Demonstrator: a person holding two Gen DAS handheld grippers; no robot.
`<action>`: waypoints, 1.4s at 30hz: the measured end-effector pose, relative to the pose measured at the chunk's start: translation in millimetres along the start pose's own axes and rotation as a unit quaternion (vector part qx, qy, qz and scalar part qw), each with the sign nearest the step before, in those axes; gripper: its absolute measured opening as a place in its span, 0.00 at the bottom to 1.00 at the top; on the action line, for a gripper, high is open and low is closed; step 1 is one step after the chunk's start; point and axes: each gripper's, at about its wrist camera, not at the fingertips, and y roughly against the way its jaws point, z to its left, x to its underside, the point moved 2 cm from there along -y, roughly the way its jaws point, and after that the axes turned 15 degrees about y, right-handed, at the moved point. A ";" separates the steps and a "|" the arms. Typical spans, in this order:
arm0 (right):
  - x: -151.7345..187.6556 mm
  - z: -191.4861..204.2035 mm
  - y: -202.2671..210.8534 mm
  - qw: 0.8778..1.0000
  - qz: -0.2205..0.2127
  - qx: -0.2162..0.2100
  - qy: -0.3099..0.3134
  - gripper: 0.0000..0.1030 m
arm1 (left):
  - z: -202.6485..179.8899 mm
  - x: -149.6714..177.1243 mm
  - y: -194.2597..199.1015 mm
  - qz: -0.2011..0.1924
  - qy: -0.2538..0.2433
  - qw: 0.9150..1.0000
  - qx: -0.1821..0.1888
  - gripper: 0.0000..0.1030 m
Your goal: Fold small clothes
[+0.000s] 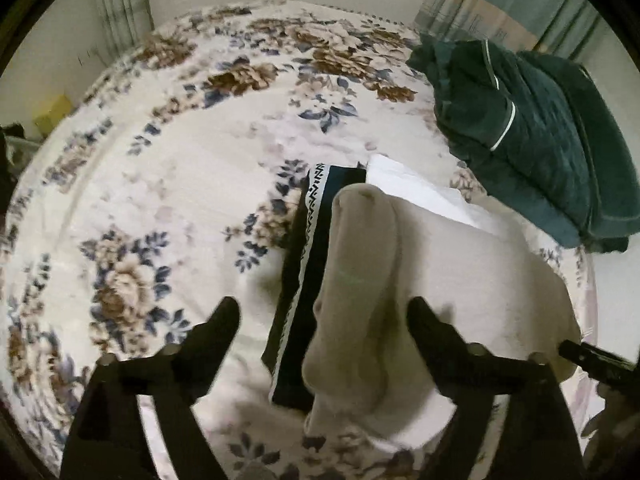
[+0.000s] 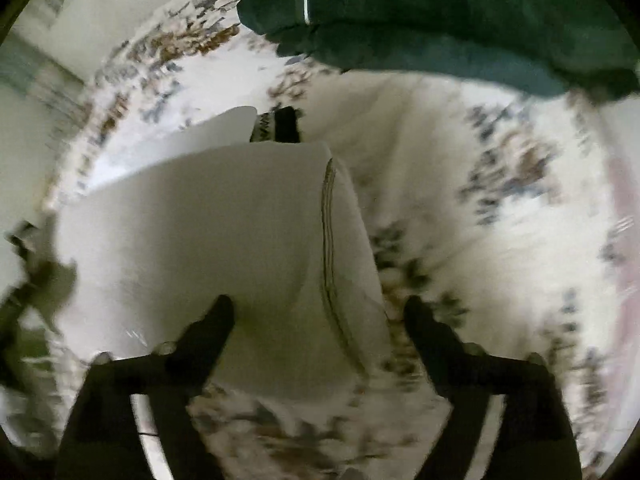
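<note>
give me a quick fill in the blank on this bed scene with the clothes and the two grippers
The jaws of the left gripper stand ____. 
The bedspread carries a ____ pattern. 
The bundle of clothing at the far right of the bed is dark ____. 
Beside the cream garment lies a black piece with a ____ patterned band.

Missing words: open; floral; green; white

Right gripper [image 2: 318,312] with jaws spread wide over the folded cream garment [image 2: 208,232]; left fingertip [image 2: 220,312] touching its near edge; dark patterned cloth [image 2: 280,124] peeking just behind the garment; dark green clothing [image 2: 440,20] well beyond it, on the floral bedspread [image 2: 500,200]; much blurred.
</note>
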 end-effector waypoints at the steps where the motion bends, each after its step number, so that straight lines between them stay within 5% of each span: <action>1: 3.5 4.2 6.0 1.000 -0.002 0.017 0.007 0.98 | -2.3 3.0 4.0 -0.007 -0.006 1.000 -0.007 0.97; 6: 20.0 28.8 42.7 0.995 -0.021 0.083 0.041 1.00 | -10.1 25.0 35.6 -0.055 -0.028 0.997 -0.050 1.00; 13: 52.7 59.6 114.7 0.990 -0.059 0.114 0.058 1.00 | -15.8 52.6 91.4 -0.075 -0.033 0.994 -0.073 1.00; 33: 234.1 105.8 429.1 0.960 -0.237 0.141 0.049 1.00 | -28.5 175.9 377.3 -0.191 -0.042 0.981 -0.011 1.00; 42: 298.7 118.2 522.9 0.952 -0.273 0.130 0.052 1.00 | -24.7 206.8 450.3 -0.202 -0.043 0.978 -0.003 1.00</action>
